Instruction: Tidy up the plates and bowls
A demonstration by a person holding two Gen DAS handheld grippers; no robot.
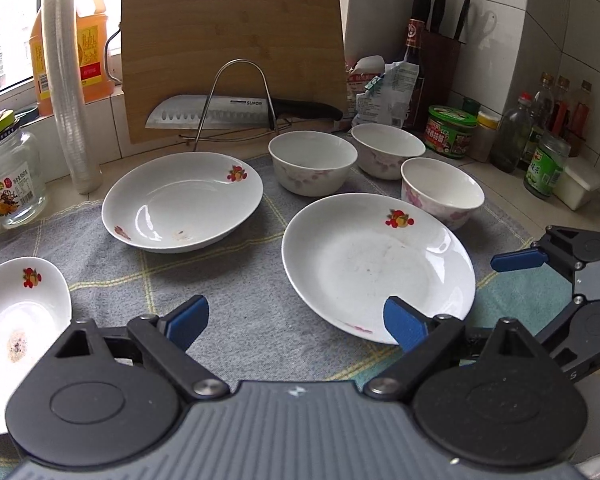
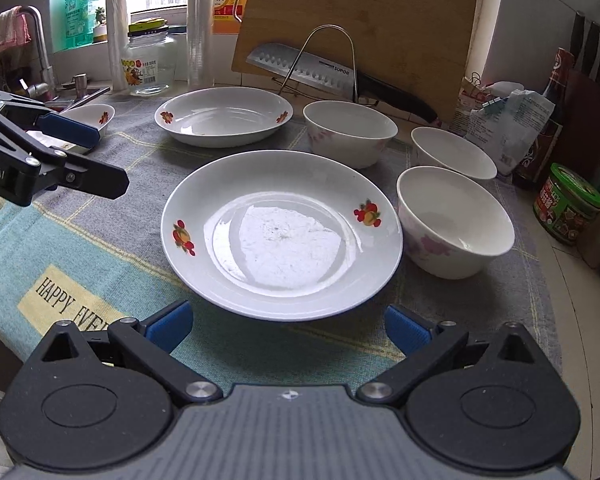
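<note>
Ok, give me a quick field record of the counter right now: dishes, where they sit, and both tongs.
surface: grey checked cloth on the counter
plates: three, fruit print; near plate, far plate, small plate at the left edge
bowls: three, pink floral, upright, unstacked;
stacking: none yet
left tongs: open, empty, over the cloth
right tongs: open, empty, facing the near plate
behind: cutting board, knife in a wire rack
</note>
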